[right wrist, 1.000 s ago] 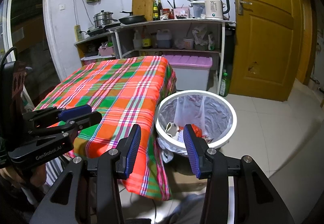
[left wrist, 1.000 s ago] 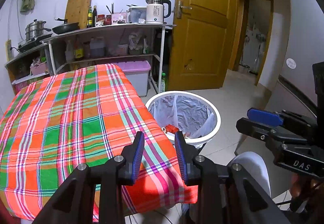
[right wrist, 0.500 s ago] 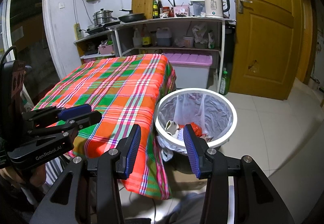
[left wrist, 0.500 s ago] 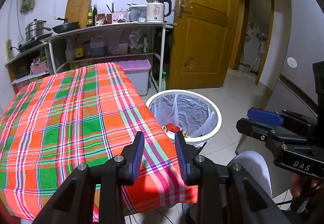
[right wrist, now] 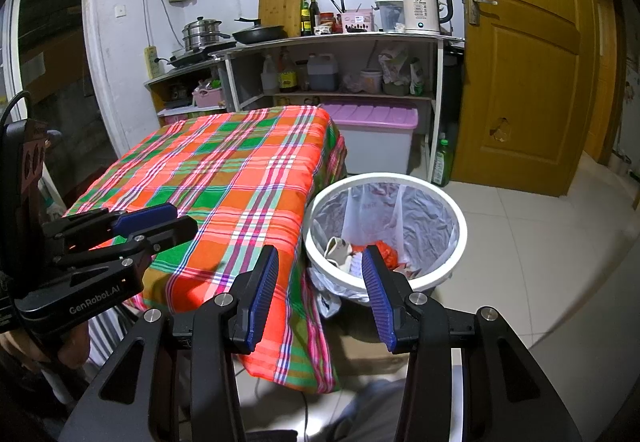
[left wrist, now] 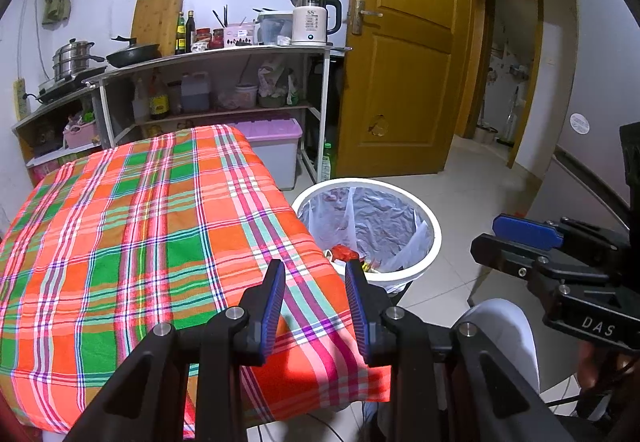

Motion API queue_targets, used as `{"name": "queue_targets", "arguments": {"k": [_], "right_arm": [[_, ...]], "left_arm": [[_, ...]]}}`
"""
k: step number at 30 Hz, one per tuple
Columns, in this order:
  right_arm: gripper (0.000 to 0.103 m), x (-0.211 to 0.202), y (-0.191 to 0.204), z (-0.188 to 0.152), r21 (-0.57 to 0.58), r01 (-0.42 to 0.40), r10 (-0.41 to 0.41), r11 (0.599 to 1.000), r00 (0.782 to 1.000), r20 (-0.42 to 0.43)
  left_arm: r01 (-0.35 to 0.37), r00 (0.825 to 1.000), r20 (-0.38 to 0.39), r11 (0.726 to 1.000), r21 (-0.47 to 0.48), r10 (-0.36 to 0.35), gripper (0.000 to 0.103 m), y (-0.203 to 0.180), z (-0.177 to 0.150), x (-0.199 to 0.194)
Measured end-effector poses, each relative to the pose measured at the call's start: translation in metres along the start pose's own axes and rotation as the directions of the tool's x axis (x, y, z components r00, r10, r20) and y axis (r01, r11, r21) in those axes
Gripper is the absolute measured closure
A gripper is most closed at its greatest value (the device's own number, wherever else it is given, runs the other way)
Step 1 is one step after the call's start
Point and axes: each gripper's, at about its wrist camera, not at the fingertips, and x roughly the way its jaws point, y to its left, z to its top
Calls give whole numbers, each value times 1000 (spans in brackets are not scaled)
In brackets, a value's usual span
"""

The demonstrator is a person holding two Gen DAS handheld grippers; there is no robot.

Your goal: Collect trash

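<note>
Left gripper (left wrist: 315, 278) held part open and empty over the near right corner of the plaid tablecloth (left wrist: 132, 242), right gripper (right wrist: 319, 266) part open, nothing gripped, trash (right wrist: 362, 250) seen inside the lined white bin (right wrist: 456, 238) beside the table's right edge

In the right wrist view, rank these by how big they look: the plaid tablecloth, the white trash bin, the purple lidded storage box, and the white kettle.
Largest to smallest as they appear:
1. plaid tablecloth
2. white trash bin
3. purple lidded storage box
4. white kettle
The box and kettle stand farther back, so their true sizes are understated.
</note>
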Motion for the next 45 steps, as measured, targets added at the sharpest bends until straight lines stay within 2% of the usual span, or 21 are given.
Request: {"name": "queue_targets", "arguments": {"k": [45], "right_arm": [[58, 7, 0, -6, 6, 3, -3, 1000, 1000, -14]], "left_arm": [[-1, 1000, -24, 1000, 0, 1, 72, -3, -2, 8]]}}
